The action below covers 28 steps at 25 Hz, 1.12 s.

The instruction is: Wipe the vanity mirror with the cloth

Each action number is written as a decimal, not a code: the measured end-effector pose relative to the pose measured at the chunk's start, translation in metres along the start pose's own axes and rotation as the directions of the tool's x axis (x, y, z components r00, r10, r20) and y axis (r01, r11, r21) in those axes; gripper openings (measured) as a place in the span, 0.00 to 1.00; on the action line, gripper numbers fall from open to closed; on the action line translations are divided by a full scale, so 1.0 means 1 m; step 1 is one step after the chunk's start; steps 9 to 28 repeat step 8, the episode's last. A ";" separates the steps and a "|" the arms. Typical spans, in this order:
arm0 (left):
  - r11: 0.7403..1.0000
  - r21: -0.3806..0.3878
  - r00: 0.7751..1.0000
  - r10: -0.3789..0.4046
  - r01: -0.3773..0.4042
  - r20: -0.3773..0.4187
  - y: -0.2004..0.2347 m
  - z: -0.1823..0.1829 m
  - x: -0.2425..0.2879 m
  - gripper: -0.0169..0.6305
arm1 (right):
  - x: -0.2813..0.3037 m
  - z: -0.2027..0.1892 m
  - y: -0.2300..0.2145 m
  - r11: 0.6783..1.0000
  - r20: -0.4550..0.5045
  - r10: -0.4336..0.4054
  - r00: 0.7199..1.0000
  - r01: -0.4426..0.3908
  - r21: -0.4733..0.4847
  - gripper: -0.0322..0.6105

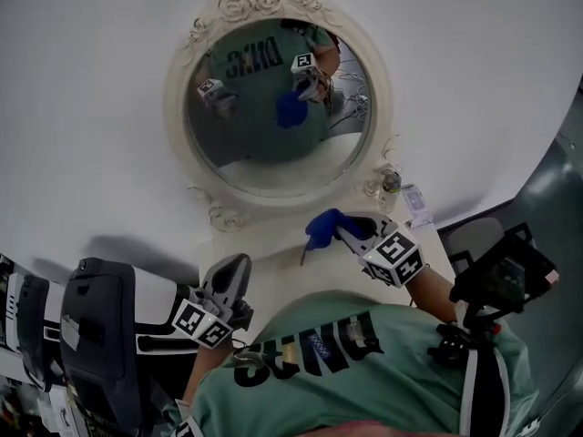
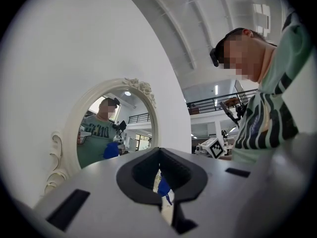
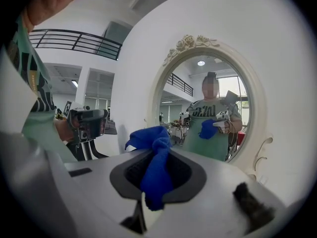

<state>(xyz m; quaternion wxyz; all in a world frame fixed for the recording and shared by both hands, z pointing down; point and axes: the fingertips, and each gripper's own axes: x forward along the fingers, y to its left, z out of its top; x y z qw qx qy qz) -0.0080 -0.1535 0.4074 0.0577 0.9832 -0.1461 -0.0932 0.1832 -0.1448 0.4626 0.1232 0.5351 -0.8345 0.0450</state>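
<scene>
Below the vanity mirror [image 1: 264,153], with right gripper [image 1: 341,231] clenched on blue cloth [image 1: 321,227], raise, press flat, wipe in overlapping strokes.

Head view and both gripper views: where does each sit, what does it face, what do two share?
Head view: head-mounted, steeply down onto the vanity mirror; shirt, left gripper, right gripper.
Left gripper view: rides left gripper, faces mirror; shut fingers, torso.
Right gripper view: rides right gripper, faces mirror; fingers clamp blue cloth.
All share the mirror.
</scene>
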 end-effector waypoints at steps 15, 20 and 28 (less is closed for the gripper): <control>0.999 -0.024 1.000 0.025 -0.025 0.019 0.000 -0.002 -0.009 0.04 | 0.005 0.000 0.005 1.000 -0.023 0.020 1.000 -0.021 -0.021 0.13; 0.999 -0.024 1.000 0.025 -0.025 0.019 0.000 -0.002 -0.009 0.04 | 0.005 0.000 0.005 1.000 -0.023 0.020 1.000 -0.021 -0.021 0.13; 0.999 -0.024 1.000 0.025 -0.025 0.019 0.000 -0.002 -0.009 0.04 | 0.005 0.000 0.005 1.000 -0.023 0.020 1.000 -0.021 -0.021 0.13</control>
